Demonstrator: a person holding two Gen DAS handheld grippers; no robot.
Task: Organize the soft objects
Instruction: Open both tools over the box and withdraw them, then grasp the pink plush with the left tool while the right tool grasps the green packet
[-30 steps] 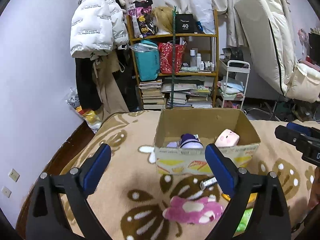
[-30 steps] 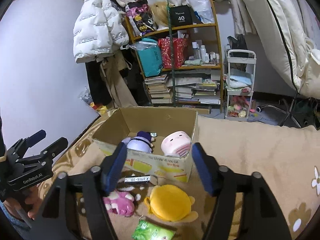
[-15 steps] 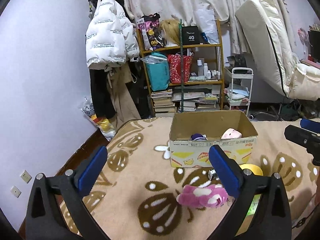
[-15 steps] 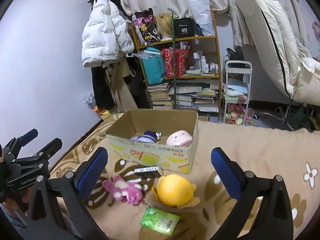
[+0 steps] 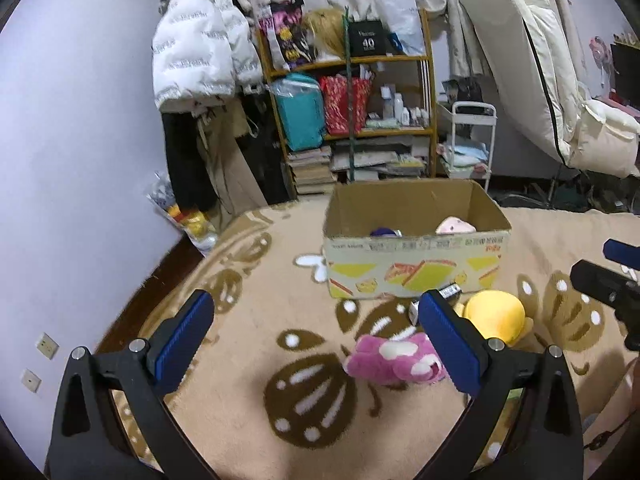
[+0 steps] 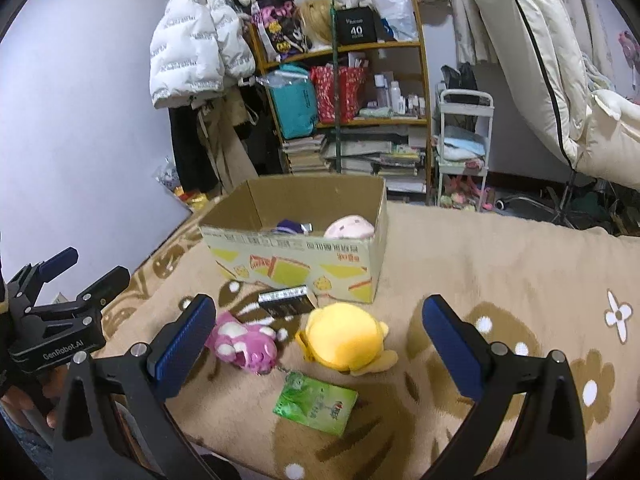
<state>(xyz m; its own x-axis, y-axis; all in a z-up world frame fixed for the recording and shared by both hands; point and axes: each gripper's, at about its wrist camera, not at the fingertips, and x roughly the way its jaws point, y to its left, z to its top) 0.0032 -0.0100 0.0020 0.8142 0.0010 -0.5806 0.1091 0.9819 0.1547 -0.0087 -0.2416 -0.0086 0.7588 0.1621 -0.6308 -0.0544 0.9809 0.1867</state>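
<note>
Both grippers hang above a bed covered by a beige blanket (image 6: 500, 256) with brown butterfly shapes. The left gripper (image 5: 316, 336) has its jaws spread wide and holds nothing; the right gripper (image 6: 320, 340) is likewise spread wide and empty.

An open cardboard box (image 6: 296, 256) sits toward the far side of the blanket, with a purple plush (image 6: 290, 226) and a pale pink plush (image 6: 350, 228) inside. Just in front of its near wall lies a small dark packet (image 6: 286, 302). Nearer the grippers, a magenta plush (image 6: 242, 342) and a yellow plush (image 6: 344, 338) lie side by side, close together, and a green sachet (image 6: 316, 402) rests just in front of them.

To the right of the box and toys, bare blanket stretches to the bed's edge. On the left, the blanket edge curves close to the wall (image 5: 72, 160). Behind the box stands a crowded shelf (image 6: 352, 120).
</note>
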